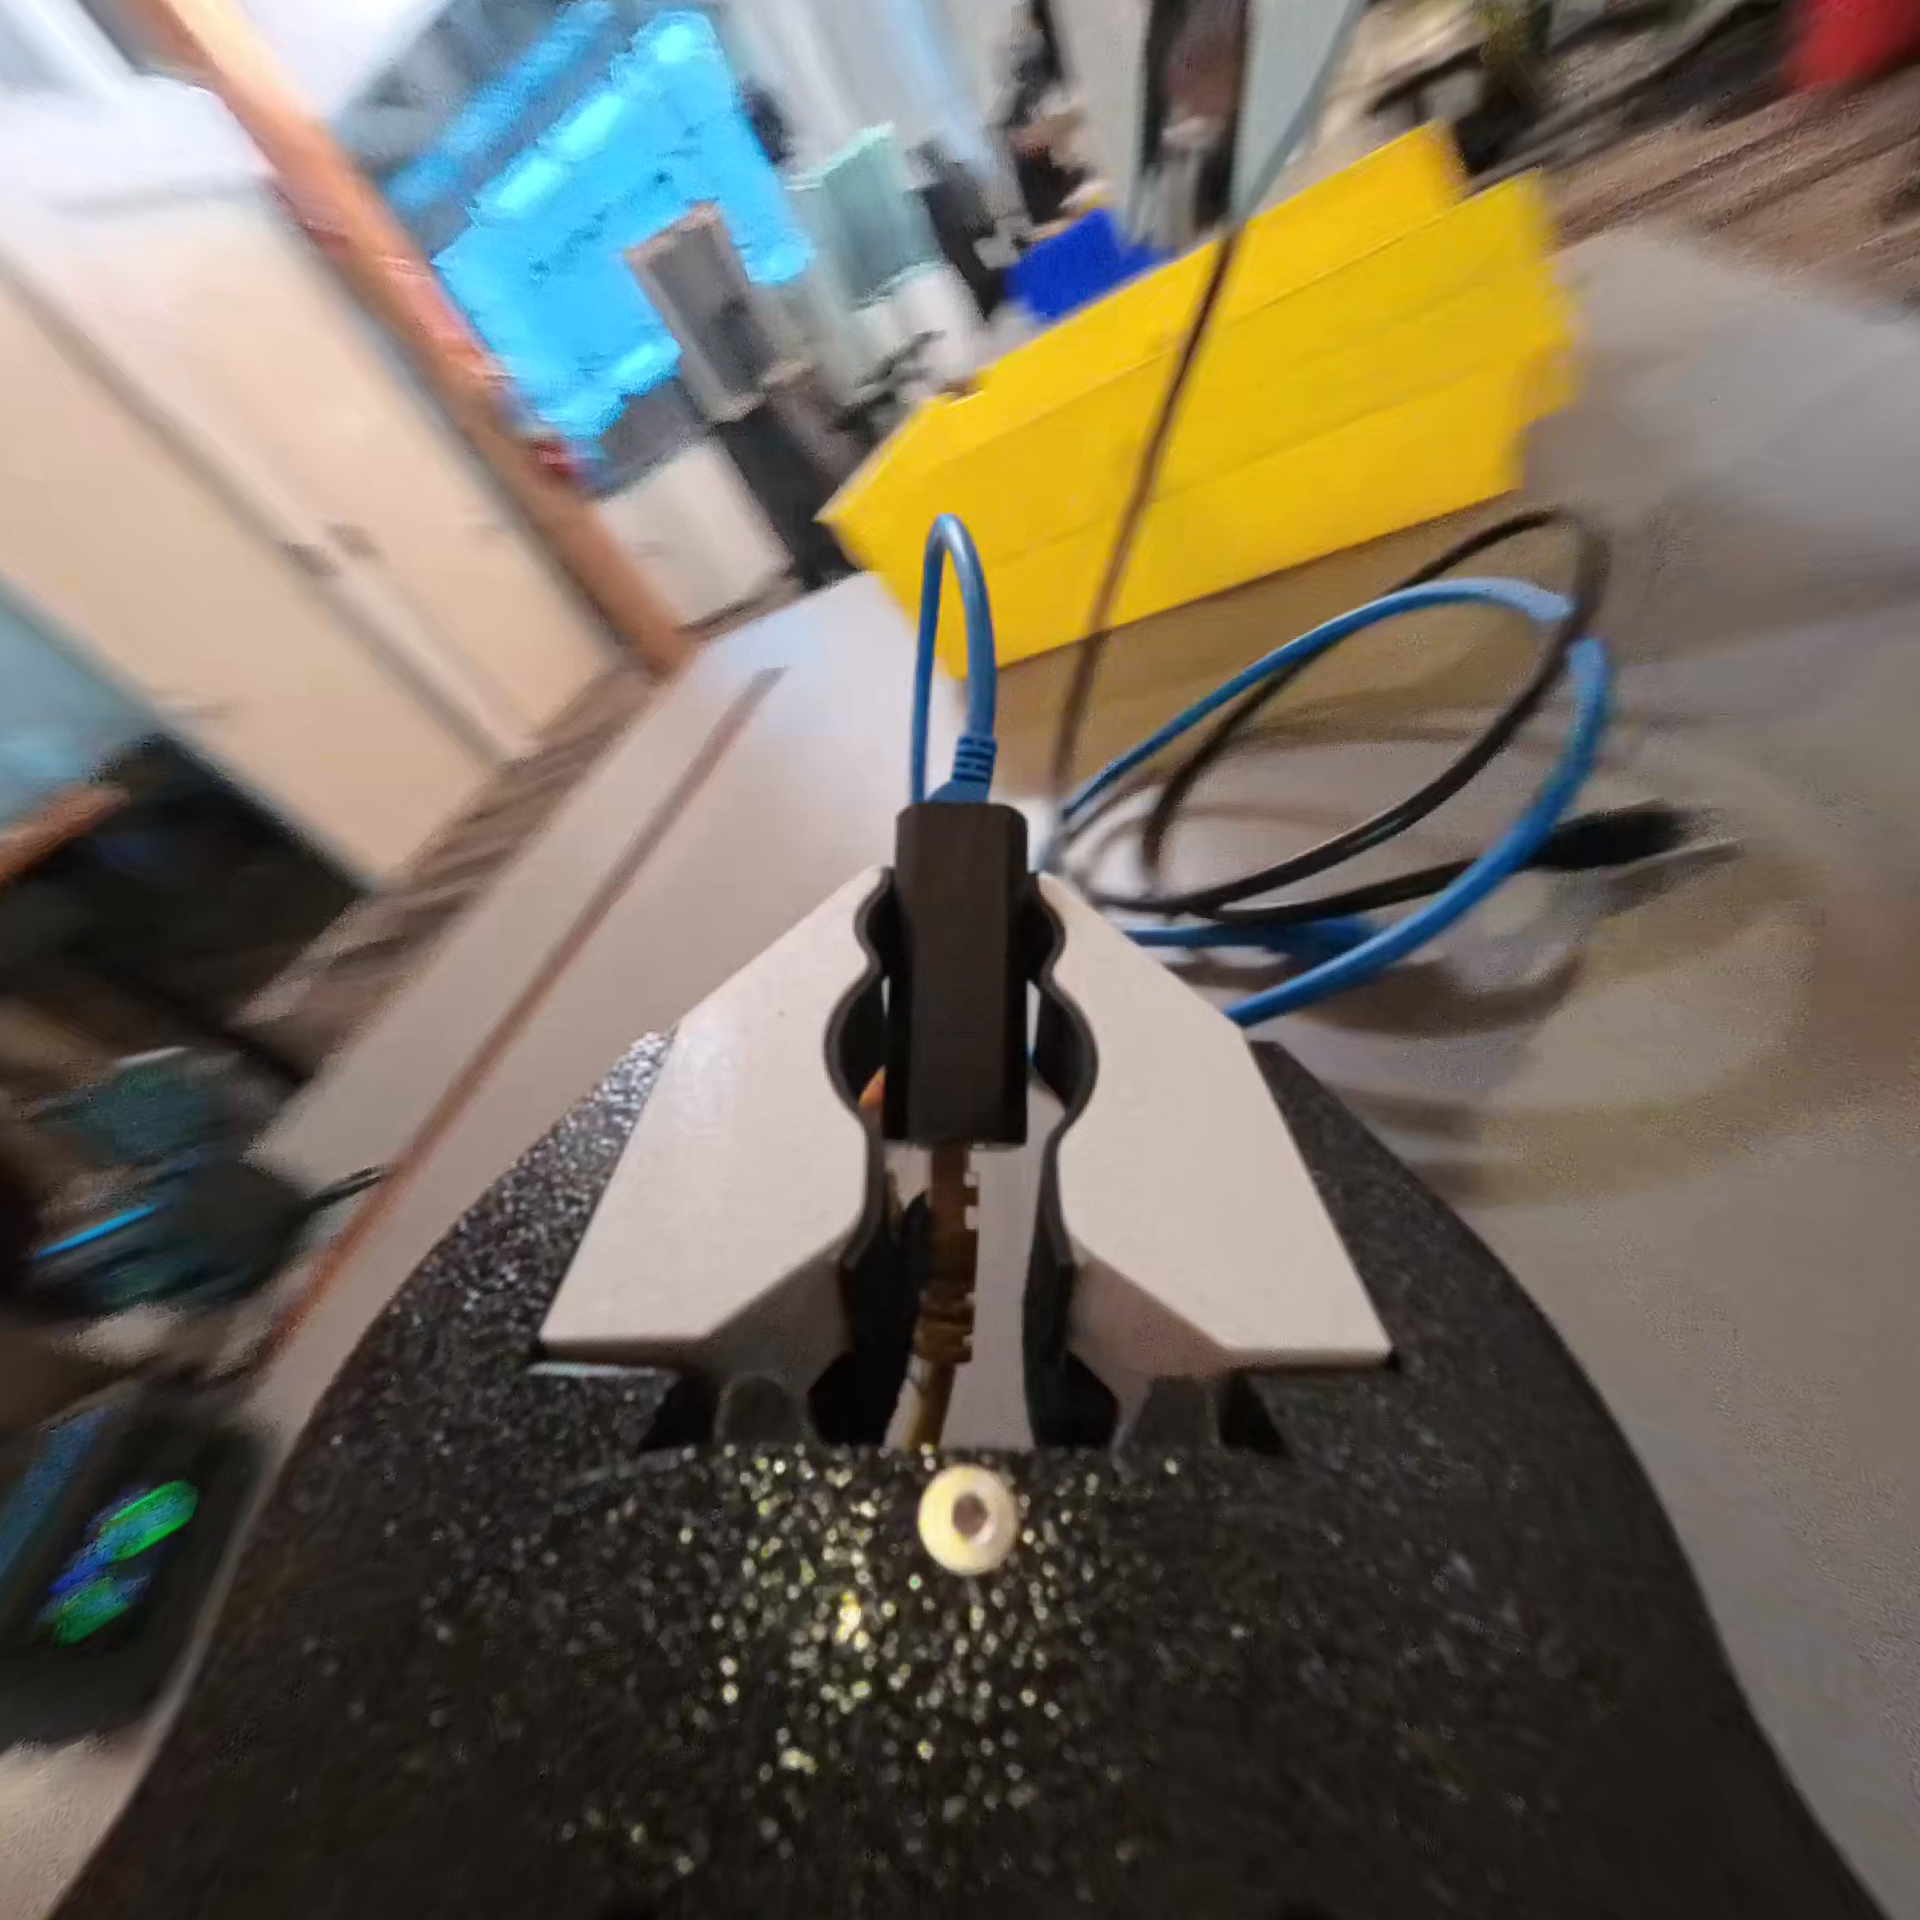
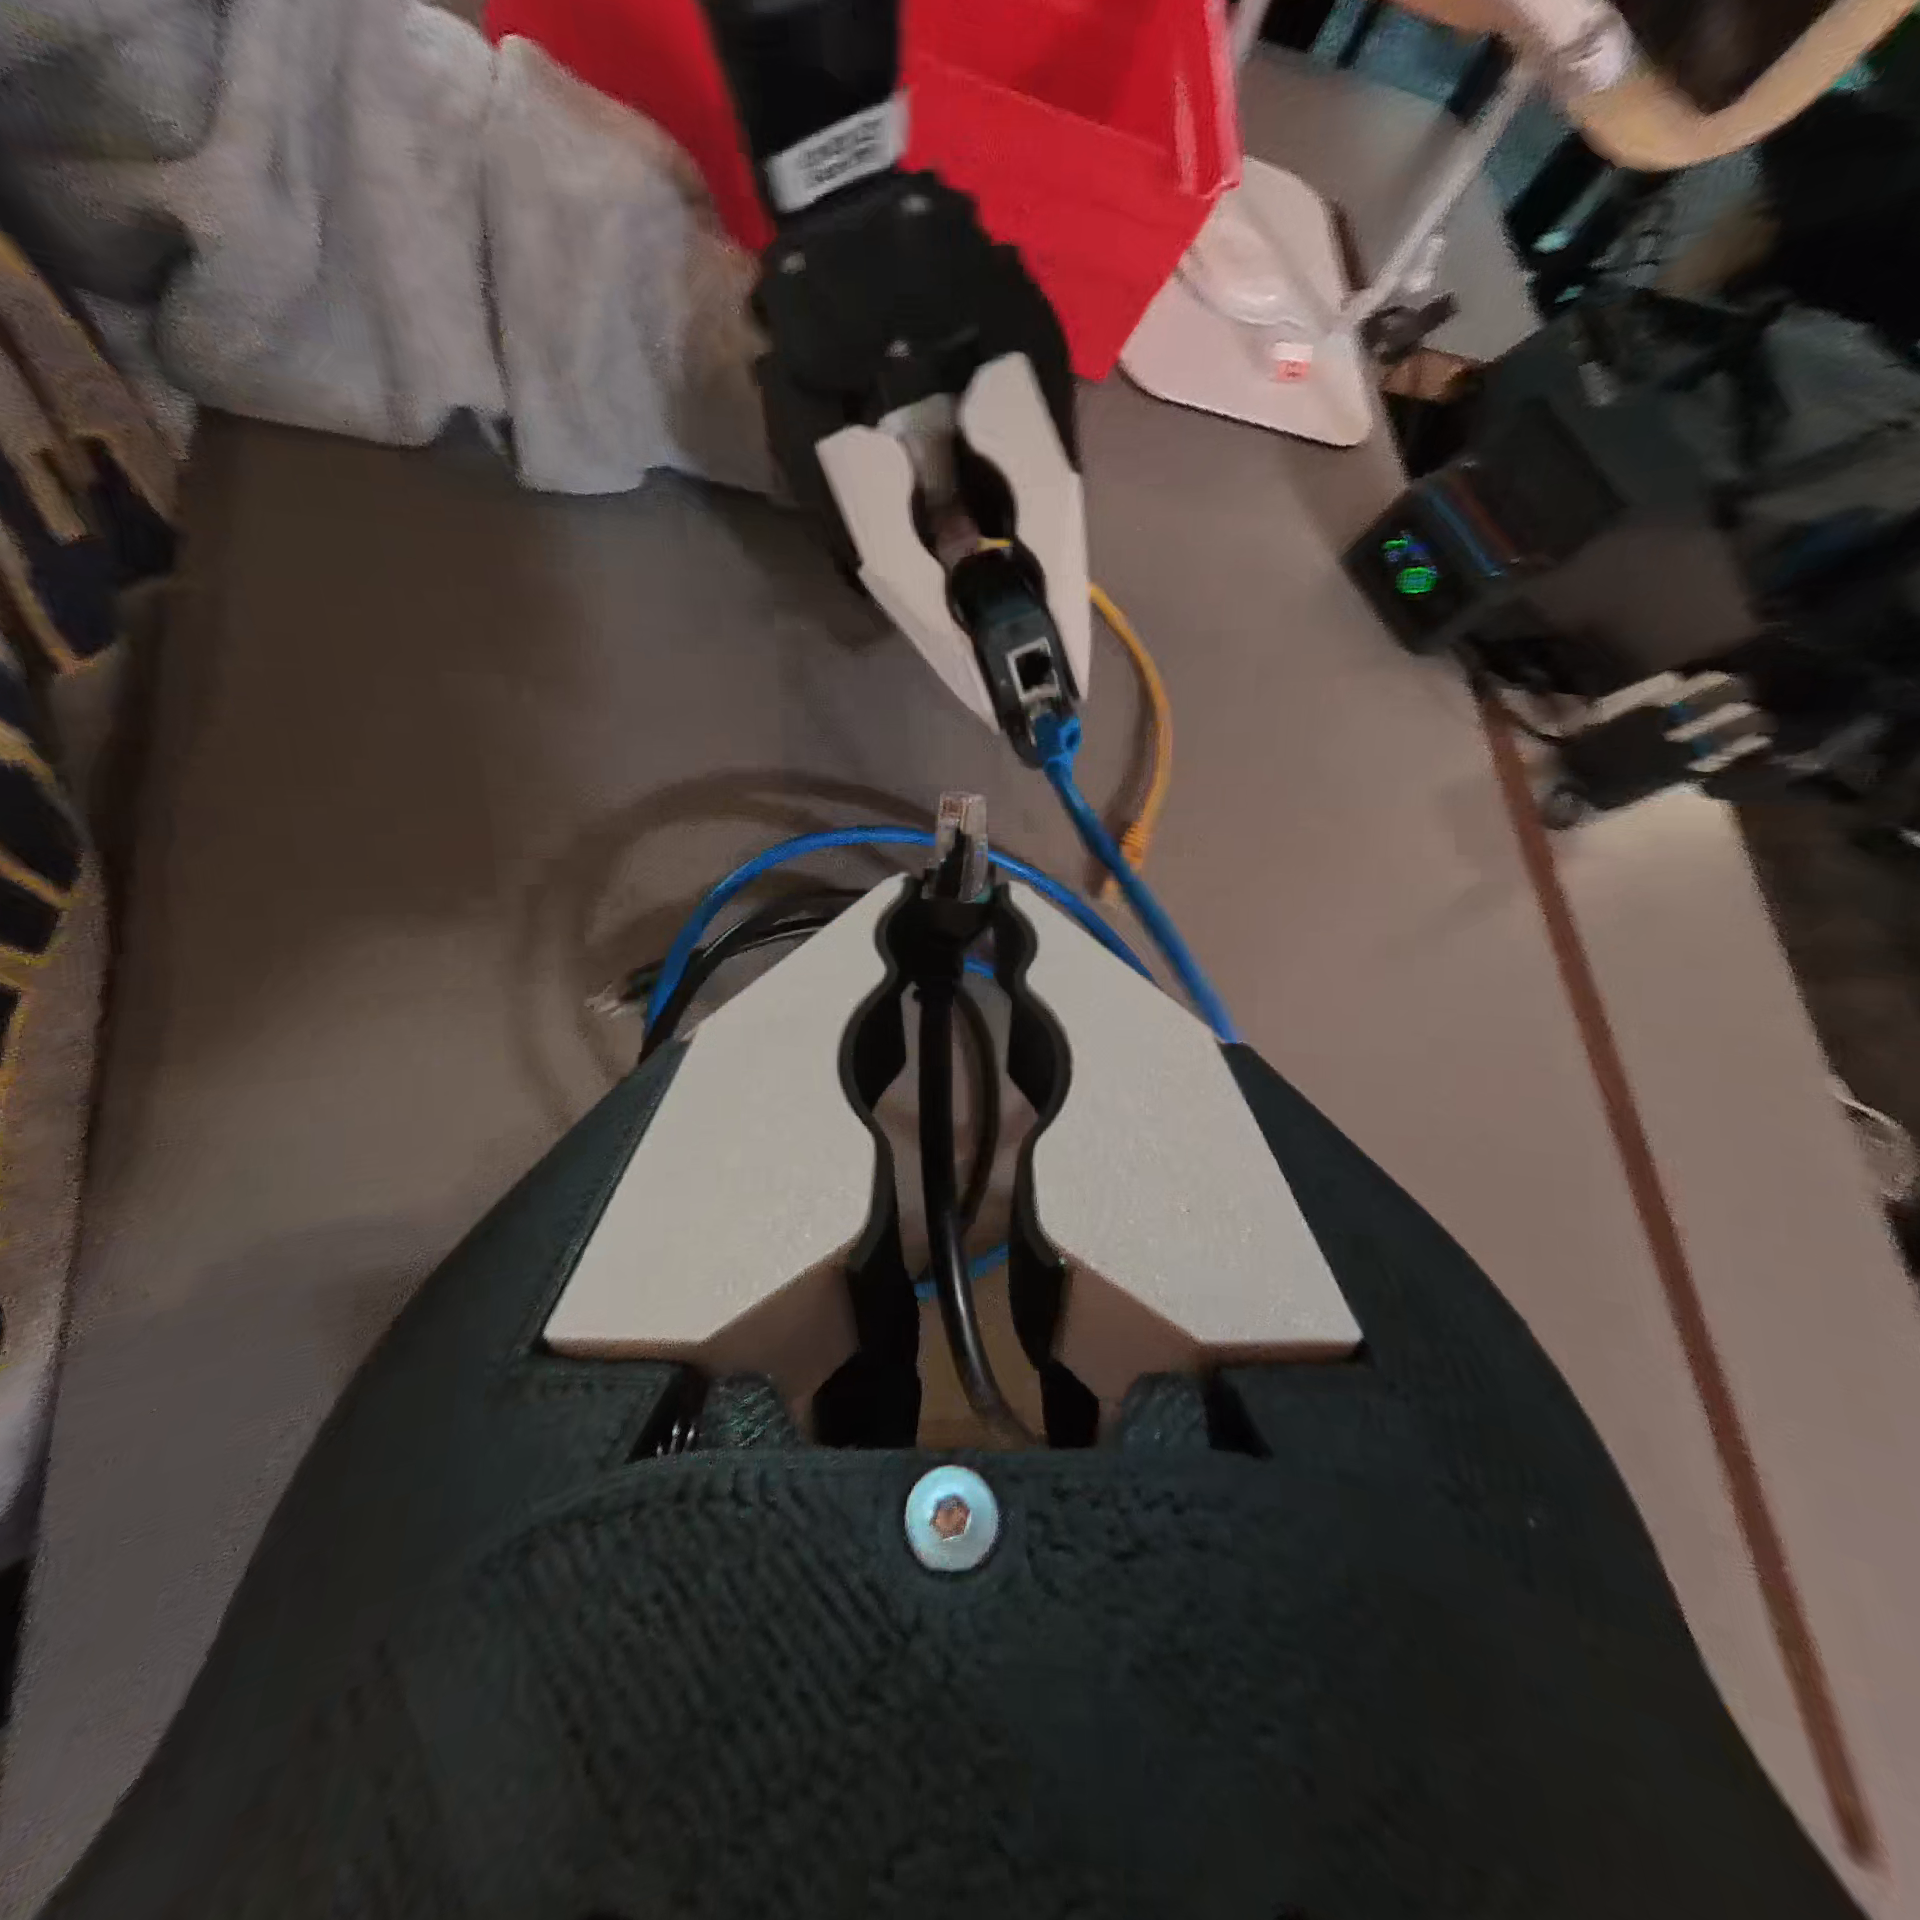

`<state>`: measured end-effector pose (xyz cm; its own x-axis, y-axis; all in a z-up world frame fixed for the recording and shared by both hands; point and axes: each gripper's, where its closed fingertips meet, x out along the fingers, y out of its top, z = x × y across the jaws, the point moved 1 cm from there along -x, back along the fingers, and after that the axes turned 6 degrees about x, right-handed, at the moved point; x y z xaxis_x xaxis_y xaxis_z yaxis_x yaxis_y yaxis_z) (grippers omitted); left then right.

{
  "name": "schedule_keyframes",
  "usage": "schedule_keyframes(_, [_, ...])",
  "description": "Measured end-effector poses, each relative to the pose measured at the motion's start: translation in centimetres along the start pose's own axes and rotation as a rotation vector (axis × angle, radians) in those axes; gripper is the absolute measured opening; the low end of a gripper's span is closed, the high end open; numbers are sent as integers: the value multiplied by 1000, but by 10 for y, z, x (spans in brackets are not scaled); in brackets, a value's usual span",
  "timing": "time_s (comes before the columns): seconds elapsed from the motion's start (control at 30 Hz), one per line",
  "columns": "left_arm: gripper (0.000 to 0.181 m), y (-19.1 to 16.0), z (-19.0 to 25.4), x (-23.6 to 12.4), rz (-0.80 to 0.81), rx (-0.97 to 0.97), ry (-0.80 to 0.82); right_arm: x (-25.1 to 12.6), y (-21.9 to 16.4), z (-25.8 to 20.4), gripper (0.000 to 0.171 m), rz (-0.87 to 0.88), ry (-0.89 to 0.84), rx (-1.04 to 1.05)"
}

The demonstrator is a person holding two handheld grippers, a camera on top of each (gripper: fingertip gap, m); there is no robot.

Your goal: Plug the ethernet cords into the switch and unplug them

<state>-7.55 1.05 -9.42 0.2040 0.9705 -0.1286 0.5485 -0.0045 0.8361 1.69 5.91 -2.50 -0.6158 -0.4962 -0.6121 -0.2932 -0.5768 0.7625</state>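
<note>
My left gripper point(image 1: 961, 883) is shut on a small black switch point(image 1: 961, 977), held above the table. A blue ethernet cord point(image 1: 971, 758) is plugged into the switch's far end, and a yellow cord point(image 1: 940, 1340) leaves its near end. In the right wrist view the switch point(image 2: 1023, 649) shows one empty port above the plugged blue cord point(image 2: 1060, 743). My right gripper point(image 2: 956, 883) is shut on a black cord's plug point(image 2: 958, 847). The plug's clear tip points toward the switch and stands a short way from it.
Blue and black cords point(image 1: 1382, 790) lie coiled on the brown table point(image 1: 1662, 1143). Yellow bins point(image 1: 1247, 416) stand behind them. A red bin point(image 2: 1060, 156), grey cloth point(image 2: 395, 260) and a white stand base point(image 2: 1257, 322) lie past the left gripper. Black devices point(image 2: 1621, 520) sit at the right table edge.
</note>
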Motion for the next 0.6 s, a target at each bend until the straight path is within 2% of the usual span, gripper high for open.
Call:
schedule_keyframes(0.03, [21, -1, -14, -4, -12, 42, 118, -6, 2, 8, 12, 3, -63, -12])
schedule_keyframes(0.17, [22, 8, -58, -34, 87, -24, 428, -38, 3, 33, 12, -49, -249, -70])
schedule_keyframes(0.27, [22, -5, -74, -43, 16, -26, 536, -66, 6, 55, 12, -86, -426, -122])
schedule_keyframes(0.37, [22, -13, -76, -41, -20, -35, 539, -101, 30, 78, 12, -28, -631, -159])
schedule_keyframes(0.5, [21, -11, -80, -46, 8, -51, 566, -159, 65, 110, 11, 19, -947, -248])
schedule_keyframes(0.6, [21, -19, -82, -45, -41, -52, 574, -199, 93, 123, 11, 79, -1090, -276])
